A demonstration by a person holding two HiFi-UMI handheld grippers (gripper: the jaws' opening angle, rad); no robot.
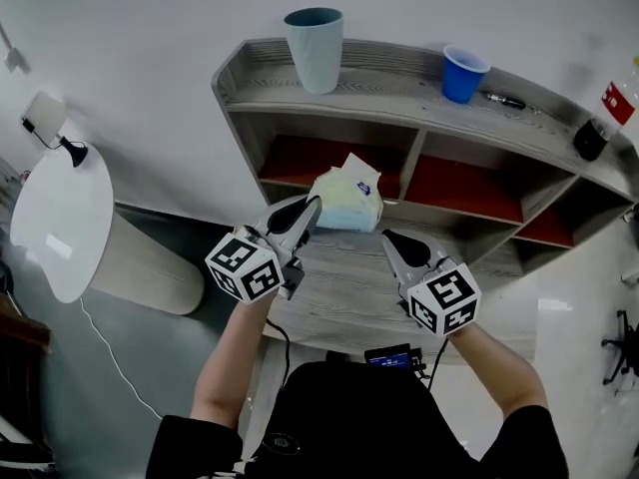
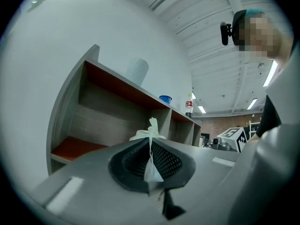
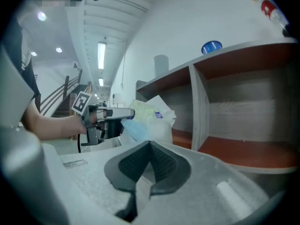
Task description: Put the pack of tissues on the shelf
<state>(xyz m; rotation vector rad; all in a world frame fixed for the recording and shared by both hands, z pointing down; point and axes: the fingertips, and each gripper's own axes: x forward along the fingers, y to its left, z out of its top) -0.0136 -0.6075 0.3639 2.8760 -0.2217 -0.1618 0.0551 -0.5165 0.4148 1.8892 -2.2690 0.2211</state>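
Jaws clenched on a thin plastic flap of the pack of tissues [image 1: 347, 200] — that is the left gripper [image 1: 312, 208]; the right gripper [image 1: 389, 238] is pressed closed on nothing. The wooden shelf [image 1: 399, 88] spans ten to three o'clock. The pack sits before its left red-floored compartment, at the left gripper's one o'clock. On top stand a teal cup [image 1: 315, 48] and a blue cup [image 1: 463, 73].

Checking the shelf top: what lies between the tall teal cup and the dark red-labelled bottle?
Head view: a blue plastic cup and a small dark pen-like stick lie there.
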